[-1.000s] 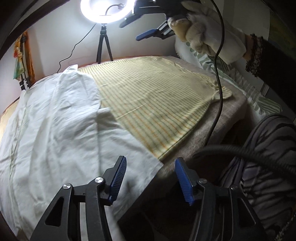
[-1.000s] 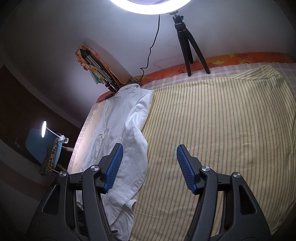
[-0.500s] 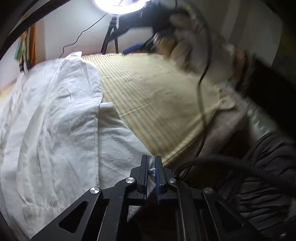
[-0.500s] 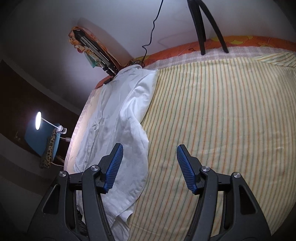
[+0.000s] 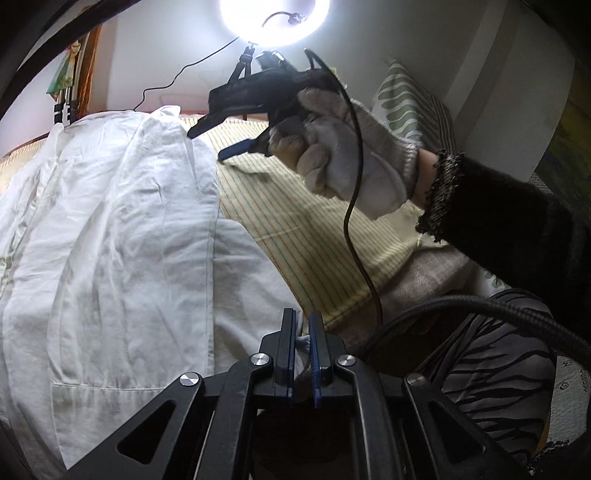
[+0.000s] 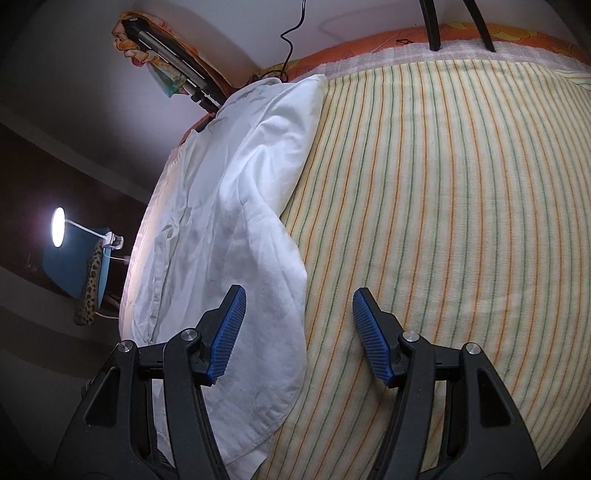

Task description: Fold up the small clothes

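i see the bed (image 6: 461,184) first, covered in a yellow striped sheet (image 5: 295,221), which gives me a broad flat place to fold on. along its left side lies the white shirt (image 5: 122,221), spread long and partly doubled over itself, its near corner reaching the bed's front edge where i can get at it. behind the bed stands the ring light (image 5: 275,22) on its tripod, aimed over the cloth, i take it so the cameras read the creases. my right gripper (image 6: 295,339) hangs above the shirt's right edge where it meets the stripes, held in a gloved hand (image 5: 343,147); its fingers stand apart with nothing between them, placed, i judge, to take that edge as a second hold. my left gripper (image 5: 303,354) sits low at the near corner, fingers (image 5: 287,343) closed together with a small pinch of white fabric showing between them, so i reckon i'm gripping the shirt's corner to carry it across. a black cable (image 5: 354,206) trails from the right gripper across the view.
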`<state>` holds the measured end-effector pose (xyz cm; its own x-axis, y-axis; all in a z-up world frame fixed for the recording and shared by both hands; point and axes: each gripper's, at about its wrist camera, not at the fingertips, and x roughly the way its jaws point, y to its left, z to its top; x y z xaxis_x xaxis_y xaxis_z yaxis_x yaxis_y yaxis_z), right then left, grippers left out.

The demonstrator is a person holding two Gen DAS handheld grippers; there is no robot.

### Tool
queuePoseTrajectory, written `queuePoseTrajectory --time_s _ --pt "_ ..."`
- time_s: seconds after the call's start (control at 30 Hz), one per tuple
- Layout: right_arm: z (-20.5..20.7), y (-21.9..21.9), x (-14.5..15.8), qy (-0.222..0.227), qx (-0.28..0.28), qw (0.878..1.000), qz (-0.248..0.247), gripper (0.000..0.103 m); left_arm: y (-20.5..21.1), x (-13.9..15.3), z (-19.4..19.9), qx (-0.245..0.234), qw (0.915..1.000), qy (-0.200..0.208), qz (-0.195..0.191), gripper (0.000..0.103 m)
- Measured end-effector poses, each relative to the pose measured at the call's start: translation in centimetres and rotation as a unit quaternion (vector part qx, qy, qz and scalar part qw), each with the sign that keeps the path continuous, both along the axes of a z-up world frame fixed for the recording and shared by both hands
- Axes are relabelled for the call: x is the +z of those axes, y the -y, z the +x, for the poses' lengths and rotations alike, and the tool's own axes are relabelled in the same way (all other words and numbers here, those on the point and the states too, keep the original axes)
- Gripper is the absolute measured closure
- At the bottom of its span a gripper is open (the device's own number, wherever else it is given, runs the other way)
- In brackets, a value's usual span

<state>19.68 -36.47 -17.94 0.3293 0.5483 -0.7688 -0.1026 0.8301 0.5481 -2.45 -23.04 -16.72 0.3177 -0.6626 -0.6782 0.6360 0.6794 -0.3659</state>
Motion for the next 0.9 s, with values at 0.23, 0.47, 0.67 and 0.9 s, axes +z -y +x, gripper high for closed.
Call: queuePoseTrajectory --time_s 0.23,0.47,0.67,0.9 --pt "0.4 -2.1 0.3 -0.013 -0.002 0.999 -0.030 0.090 -2.0 1.0 0.5 0.015 0.9996 0.001 -0.026 0.100" --pt "0.5 -5.8 4.2 0.015 -0.007 0.997 -0.077 0.095 -6.7 1.8 0.2 0.044 0.9969 -0.009 -0.064 0.100" --pt "1.2 -10.1 6.3 0.034 0.010 0.991 -0.128 0.096 -10.7 2.5 0.0 0.078 0.9932 -0.007 -0.086 0.100" --pt "2.9 -16.2 5.6 0.034 0.049 0.986 -0.157 0.096 -14.9 2.2 -0.2 0.115 0.9897 -0.011 -0.084 0.100"
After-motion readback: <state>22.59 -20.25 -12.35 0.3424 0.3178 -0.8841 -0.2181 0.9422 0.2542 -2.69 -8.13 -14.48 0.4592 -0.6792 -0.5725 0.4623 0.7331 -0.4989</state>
